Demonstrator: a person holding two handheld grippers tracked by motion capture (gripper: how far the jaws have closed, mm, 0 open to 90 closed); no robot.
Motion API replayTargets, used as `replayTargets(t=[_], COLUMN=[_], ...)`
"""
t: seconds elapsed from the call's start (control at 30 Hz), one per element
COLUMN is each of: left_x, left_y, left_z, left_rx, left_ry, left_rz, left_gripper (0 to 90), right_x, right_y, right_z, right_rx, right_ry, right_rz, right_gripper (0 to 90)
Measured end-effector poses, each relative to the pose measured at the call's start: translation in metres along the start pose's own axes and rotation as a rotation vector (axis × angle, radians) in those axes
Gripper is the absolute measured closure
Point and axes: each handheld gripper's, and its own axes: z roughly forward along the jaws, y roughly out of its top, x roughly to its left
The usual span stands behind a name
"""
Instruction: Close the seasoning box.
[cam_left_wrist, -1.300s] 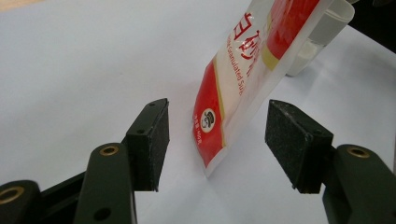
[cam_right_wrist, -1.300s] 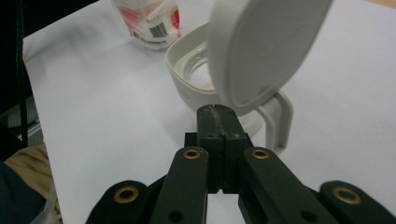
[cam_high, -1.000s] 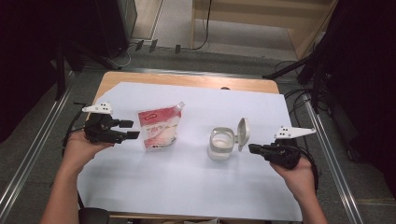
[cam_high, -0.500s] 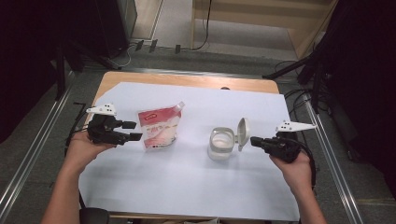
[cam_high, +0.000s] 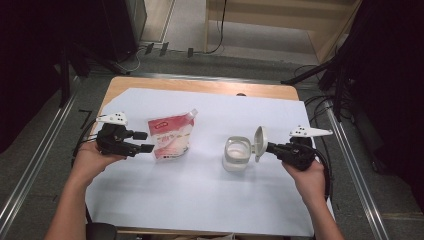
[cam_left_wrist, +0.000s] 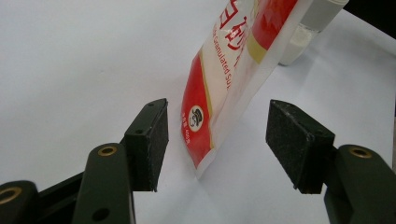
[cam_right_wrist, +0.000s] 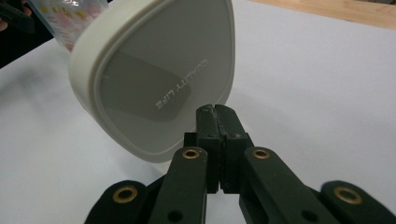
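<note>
1. We hold the left gripper (cam_high: 144, 142) at the left side of the white sheet (cam_high: 200, 200), with its jaws apart and pointing right at the red and white pouch (cam_high: 170, 137).
2. In the left gripper view, the pouch's (cam_left_wrist: 224, 79) near corner sits between the two pads (cam_left_wrist: 156, 140), touching neither.
3. The pouch lies flat on the sheet, left of centre, its spout toward the far right.
4. We hold the right gripper (cam_high: 270, 148) at the right side, with its jaws pressed together.
5. In the right gripper view, the closed jaws meet at the edge of the white lid (cam_right_wrist: 159, 79), which stands tilted up; we cannot tell whether they pinch a tab on it.
6. The lid (cam_high: 259, 142) rises from the right rim of the clear jar (cam_high: 237, 152), which stands right of centre, well apart from the pouch.
</note>
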Motion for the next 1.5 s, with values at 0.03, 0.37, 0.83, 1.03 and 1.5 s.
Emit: replayTargets(t=[0.03,0.37,0.83,1.03,1.5], left_x=[0.0,0.001,0.002,0.002,0.001], left_y=[0.0,-0.001,-0.005,-0.006,-0.007], left_z=[0.0,0.001,0.001,-0.001,0.001], left_rx=[0.0,0.012,0.017,0.027,0.034], left_ry=[0.001,-0.002,0.005,0.014,0.02], left_rz=[0.0,0.0,-0.016,-0.018,-0.018], left_gripper=[40.1,39.9,39.4,39.4,39.2], right_x=[0.001,0.011,0.031,0.026,0.009], right_y=[0.0,0.004,0.011,0.011,0.001], right_z=[0.0,0.002,-0.001,-0.002,-0.006], right_rx=[-0.001,-0.019,-0.03,-0.039,-0.051], right_ry=[0.002,0.014,0.002,0.002,-0.033], right_rz=[0.001,-0.031,-0.118,-0.107,-0.097], right_gripper=[89.2,89.1,70.4,59.8,47.0])
